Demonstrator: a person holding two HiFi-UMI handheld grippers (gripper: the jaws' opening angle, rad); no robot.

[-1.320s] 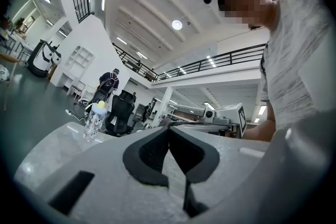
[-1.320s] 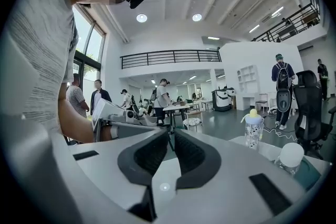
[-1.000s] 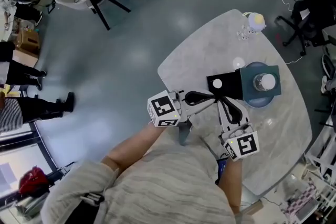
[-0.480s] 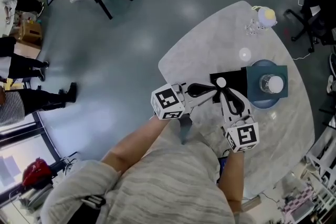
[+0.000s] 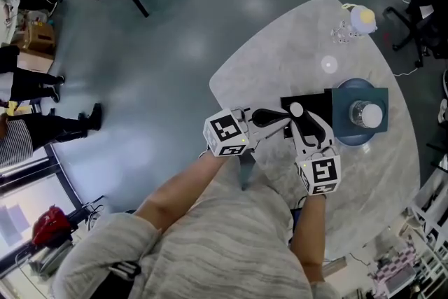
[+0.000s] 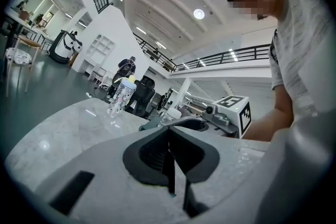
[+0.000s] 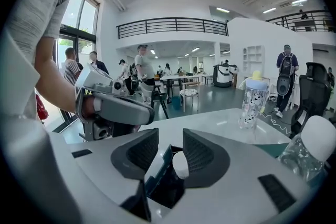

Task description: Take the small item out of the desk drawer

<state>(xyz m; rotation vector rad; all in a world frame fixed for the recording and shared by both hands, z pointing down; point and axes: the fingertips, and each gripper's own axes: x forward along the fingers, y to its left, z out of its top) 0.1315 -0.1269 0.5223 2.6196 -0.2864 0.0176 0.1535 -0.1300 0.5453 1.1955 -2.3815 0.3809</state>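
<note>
White small item [image 7: 180, 164] lying in drawer [image 5: 318, 105] between opening right gripper [image 7: 169, 140] jaws, ungrasped; lift-out remaining; left gripper [image 6: 170, 160] clenched, empty.

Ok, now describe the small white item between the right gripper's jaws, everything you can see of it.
The small white item is a smooth, rounded, oval piece, plain white, and looks like matte plastic. It sits in the open black drawer on the marble table. It is between the right gripper's opening jaws, close to the right-hand pad. Whether it touches that pad is unclear, and its underside is hidden.
</note>
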